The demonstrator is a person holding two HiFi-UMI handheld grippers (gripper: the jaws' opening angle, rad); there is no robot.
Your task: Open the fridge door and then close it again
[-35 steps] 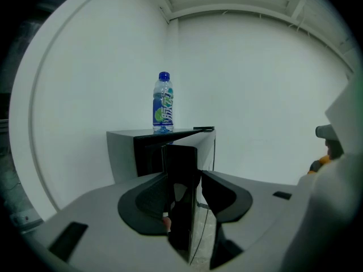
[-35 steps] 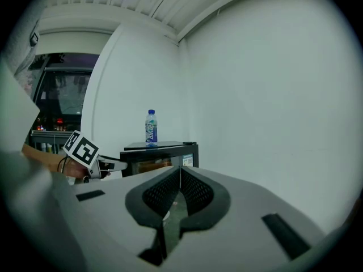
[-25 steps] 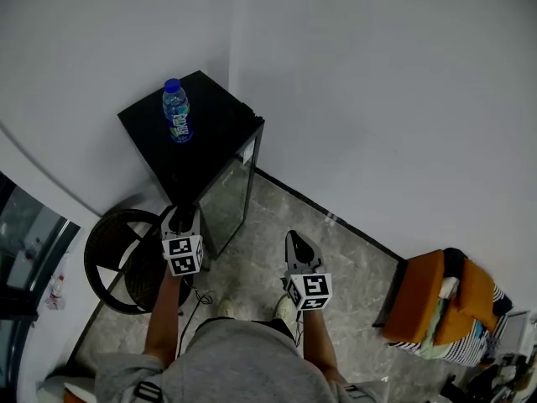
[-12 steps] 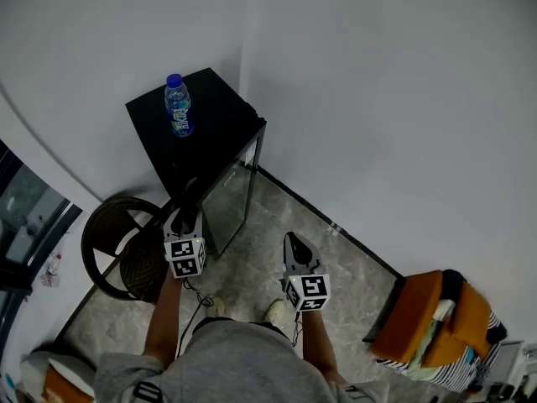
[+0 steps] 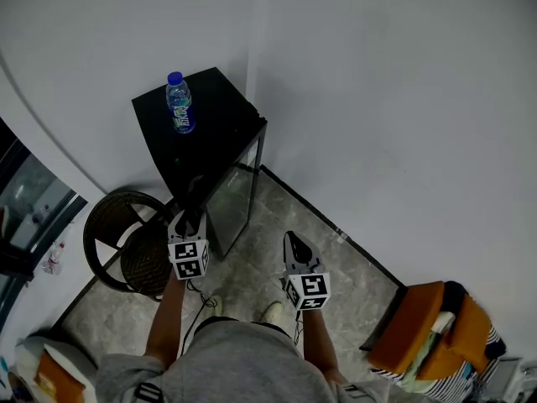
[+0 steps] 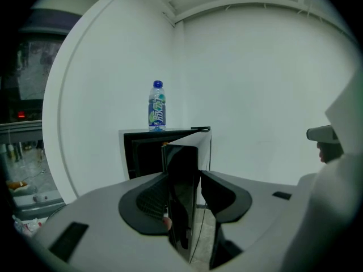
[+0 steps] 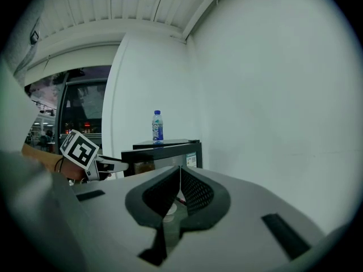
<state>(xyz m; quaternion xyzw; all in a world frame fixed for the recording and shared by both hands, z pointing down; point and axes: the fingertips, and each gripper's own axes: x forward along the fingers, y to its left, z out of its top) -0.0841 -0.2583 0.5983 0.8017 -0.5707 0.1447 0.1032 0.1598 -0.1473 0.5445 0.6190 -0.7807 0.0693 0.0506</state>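
Note:
A small black fridge (image 5: 210, 137) stands in the corner with a blue-capped bottle (image 5: 179, 103) on top. Its glass door (image 5: 233, 200) stands partly open, swung out over the floor. My left gripper (image 5: 188, 215) is at the door's free edge. In the left gripper view the dark door edge (image 6: 182, 174) stands between the jaws, which grip it from both sides, with the bottle (image 6: 157, 106) behind. My right gripper (image 5: 294, 243) hangs shut and empty to the right, apart from the fridge. Its closed jaws (image 7: 179, 177) point at the fridge (image 7: 167, 151).
A round dark wicker chair (image 5: 122, 246) sits just left of the fridge. An orange seat piled with cloth (image 5: 419, 334) is at the lower right. White walls meet behind the fridge. A cable (image 5: 201, 296) lies on the marble floor near the person's shoes.
My left gripper has shifted a little along with the door edge it holds. The head view has swung, so the orange seat sits lower right. The right gripper stays shut.

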